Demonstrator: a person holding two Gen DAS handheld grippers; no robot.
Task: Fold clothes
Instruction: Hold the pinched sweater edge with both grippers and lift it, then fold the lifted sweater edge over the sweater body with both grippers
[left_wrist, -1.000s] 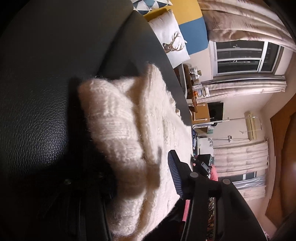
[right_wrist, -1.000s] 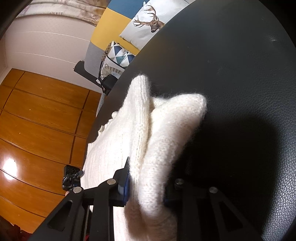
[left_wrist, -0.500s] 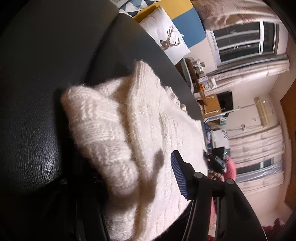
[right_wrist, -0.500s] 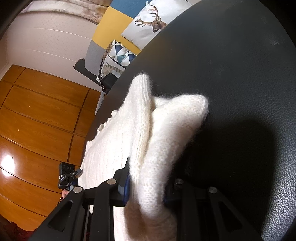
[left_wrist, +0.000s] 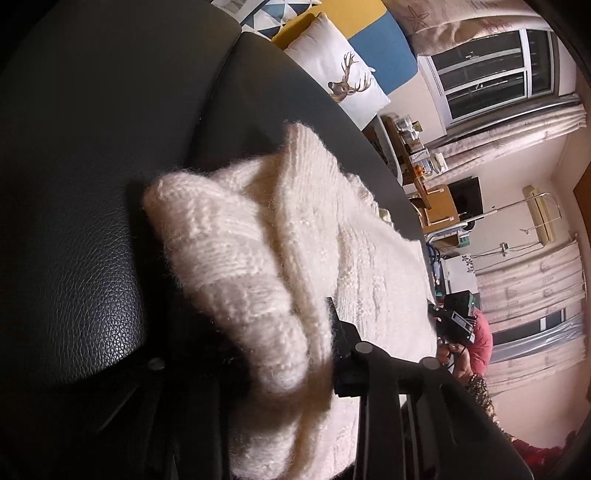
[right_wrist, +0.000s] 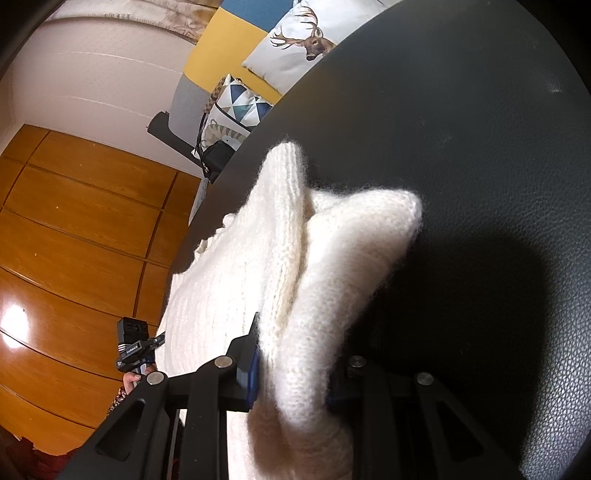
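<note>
1. A cream knitted sweater (left_wrist: 280, 258) lies bunched on a black leather surface (left_wrist: 81, 280), its folded edge raised between two hand-held grippers.
2. The left gripper (left_wrist: 284, 354) is closing its jaws on a thick roll of the sweater; the dark finger (left_wrist: 338, 332) at 5 o'clock already presses into the wool.
3. The right gripper (right_wrist: 291, 373) is clamped on the sweater (right_wrist: 325, 280), the knit squeezed between its blue-edged pads at 6 o'clock.
4. In the left wrist view, a deer-print cushion (left_wrist: 347, 81) sits at 1 o'clock beyond the black surface, with a window (left_wrist: 495, 70) and pale curtains (left_wrist: 524, 288) from 2 to 4 o'clock.
5. In the right wrist view, wooden panelling (right_wrist: 74, 236) fills 8 to 10 o'clock; a triangle-patterned cushion (right_wrist: 236, 107) rests at 11 o'clock.
6. A person's hand (left_wrist: 448, 354) holds the other gripper at 4 o'clock.
</note>
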